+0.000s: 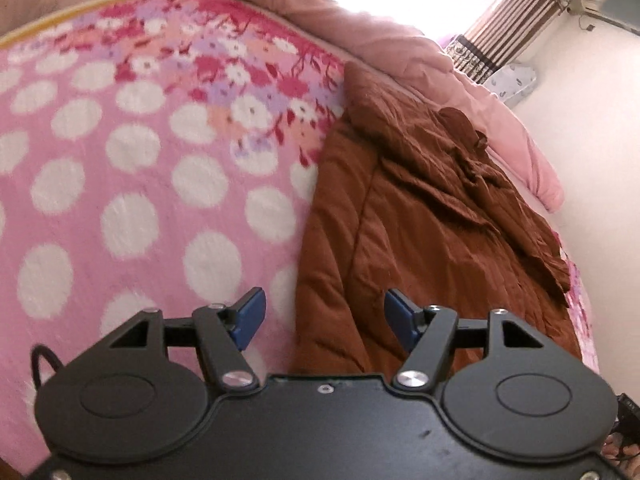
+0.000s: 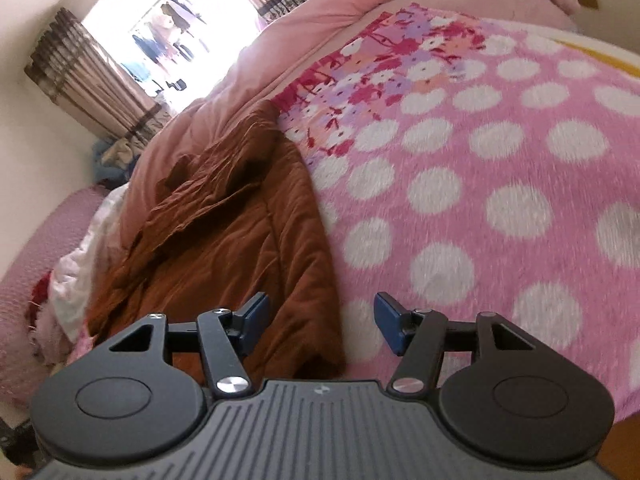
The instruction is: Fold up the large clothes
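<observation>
A large rust-brown garment (image 1: 432, 224) lies crumpled in a long strip along the edge of a bed; it also shows in the right wrist view (image 2: 224, 232). It rests on a pink blanket with white dots (image 1: 140, 184), also in the right wrist view (image 2: 480, 184). My left gripper (image 1: 324, 320) is open and empty, held just above the garment's near end. My right gripper (image 2: 322, 324) is open and empty, above the garment's near edge where it meets the blanket.
A pink quilt (image 1: 460, 92) is bunched behind the garment by the wall (image 1: 592, 168). A bright window with striped curtains (image 2: 100, 76) is at the far end. White and red clothes (image 2: 68, 272) are piled at the left in the right wrist view.
</observation>
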The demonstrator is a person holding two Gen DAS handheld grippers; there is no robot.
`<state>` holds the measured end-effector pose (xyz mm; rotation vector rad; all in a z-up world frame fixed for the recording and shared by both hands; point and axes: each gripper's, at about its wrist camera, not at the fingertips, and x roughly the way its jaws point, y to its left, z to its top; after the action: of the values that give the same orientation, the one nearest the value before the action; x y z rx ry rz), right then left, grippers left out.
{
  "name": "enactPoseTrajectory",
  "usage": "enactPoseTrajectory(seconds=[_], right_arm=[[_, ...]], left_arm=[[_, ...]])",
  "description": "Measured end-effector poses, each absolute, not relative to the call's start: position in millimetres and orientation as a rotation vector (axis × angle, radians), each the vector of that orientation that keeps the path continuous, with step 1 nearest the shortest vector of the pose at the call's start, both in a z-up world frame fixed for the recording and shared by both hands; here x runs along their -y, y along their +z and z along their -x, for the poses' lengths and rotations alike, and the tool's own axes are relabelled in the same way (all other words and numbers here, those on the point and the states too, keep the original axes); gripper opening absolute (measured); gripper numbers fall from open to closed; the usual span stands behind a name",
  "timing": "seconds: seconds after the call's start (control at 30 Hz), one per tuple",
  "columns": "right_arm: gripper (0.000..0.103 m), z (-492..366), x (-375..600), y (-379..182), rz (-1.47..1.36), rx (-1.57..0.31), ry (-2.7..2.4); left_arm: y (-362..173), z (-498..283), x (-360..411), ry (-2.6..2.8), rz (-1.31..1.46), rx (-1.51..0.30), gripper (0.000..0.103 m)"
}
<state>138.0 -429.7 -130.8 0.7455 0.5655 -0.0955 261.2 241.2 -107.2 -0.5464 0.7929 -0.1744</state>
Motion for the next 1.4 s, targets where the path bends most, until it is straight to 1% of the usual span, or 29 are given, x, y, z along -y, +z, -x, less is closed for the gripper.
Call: enactPoseTrajectory(seconds=[0.33,0.47,0.53,0.6,0.63,0.67,0.7,0.73,0.77,0.83,0.97,1.13,1.27,1.4], right_arm=[[0.072,-134,418,-138,-0.768,-0.575,-0.009],[0.078,-136,414,-138,-0.776,-0.575,-0.001],[0.081,-138,411,-136,-0.761,-0.577,0.000],[0.082,-139,409,-136,-0.752,-0.576,-0.002],[0.080,-139,408,-136,-0.750,-0.574,-0.004],[0.068,-139,407,-136,-0.744,-0.575,-0.008],[0.058,-140,406,-136,-0.733,-0.584,-0.018],[0.036,-141,404,-136,-0.721,-0.601,-0.029],[0.026,-141,403,-137,-0.716,-0.612,-0.031],[0.018,-139,404,-138,-0.730,-0.601,-0.024],[0.013,-135,412,-133,-0.808,-0.558,0.023],[0.011,-138,419,-116,-0.889,-0.473,0.100],[0.011,-158,427,-93,-0.928,-0.405,0.135],[0.010,-200,438,-64,-0.919,-0.363,0.148]], left_arm=[[-114,-253,-232,-0.264,0.642,-0.806,0.072],[-121,-254,-236,-0.316,0.735,-0.820,0.072],[-122,-252,-235,-0.328,0.755,-0.816,0.069],[-120,-252,-232,-0.323,0.745,-0.813,0.065],[-119,-251,-231,-0.319,0.740,-0.814,0.064],[-118,-250,-230,-0.314,0.730,-0.811,0.059],[-117,-250,-228,-0.311,0.716,-0.813,0.037],[-117,-251,-226,-0.314,0.707,-0.824,0.022],[-118,-252,-225,-0.319,0.708,-0.832,0.019],[-116,-251,-224,-0.321,0.702,-0.820,0.017],[-103,-250,-225,-0.362,0.717,-0.767,0.015],[-78,-264,-228,-0.400,0.758,-0.702,0.014],[-54,-297,-228,-0.423,0.773,-0.666,0.014],[-25,-347,-227,-0.426,0.756,-0.631,0.014]])
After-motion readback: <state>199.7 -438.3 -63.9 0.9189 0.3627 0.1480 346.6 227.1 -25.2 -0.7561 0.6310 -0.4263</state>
